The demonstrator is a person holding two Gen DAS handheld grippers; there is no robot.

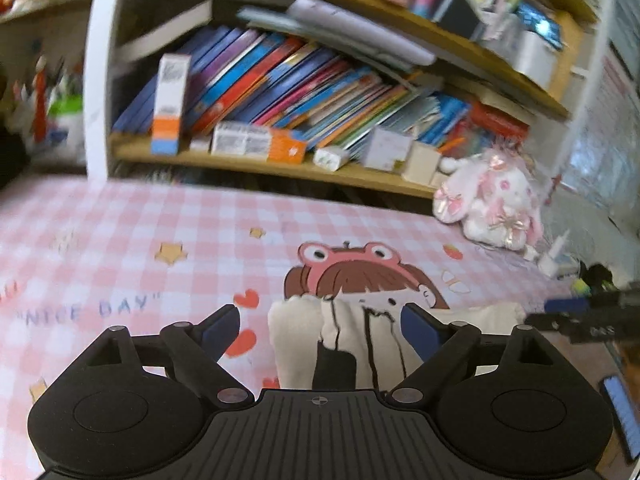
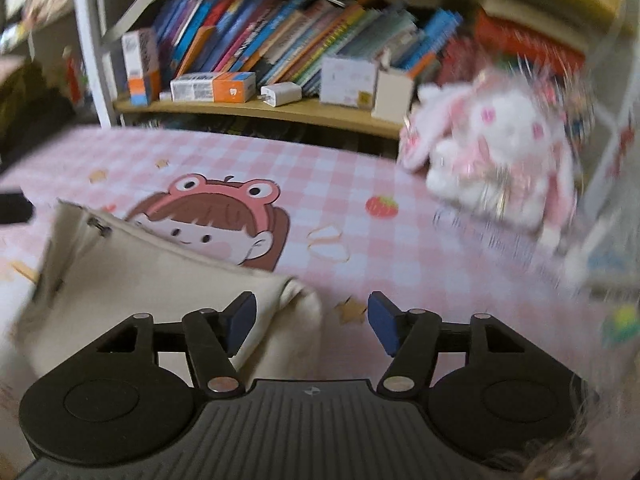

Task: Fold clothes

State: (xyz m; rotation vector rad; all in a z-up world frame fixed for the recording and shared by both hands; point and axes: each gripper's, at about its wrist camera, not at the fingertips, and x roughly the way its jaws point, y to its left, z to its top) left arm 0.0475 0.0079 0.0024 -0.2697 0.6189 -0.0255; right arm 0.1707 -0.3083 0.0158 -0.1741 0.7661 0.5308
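A cream garment with black lines (image 1: 360, 340) lies bunched on the pink checked cloth (image 1: 120, 240), between the fingers of my left gripper (image 1: 320, 324), which is open and not closed on it. In the right wrist view the same cream garment (image 2: 140, 264) lies at the left, its corner reaching between the fingers of my right gripper (image 2: 312, 316), which is open. The garment covers part of a cartoon girl with a frog hat (image 2: 224, 216) printed on the cloth. The right gripper's body (image 1: 592, 316) shows at the right edge of the left wrist view.
A wooden bookshelf (image 1: 280, 164) packed with books and small boxes stands behind the table. A pink and white plush rabbit (image 1: 492, 204) sits at the back right; it also shows in the right wrist view (image 2: 500, 156). Small items (image 1: 560, 260) lie near it.
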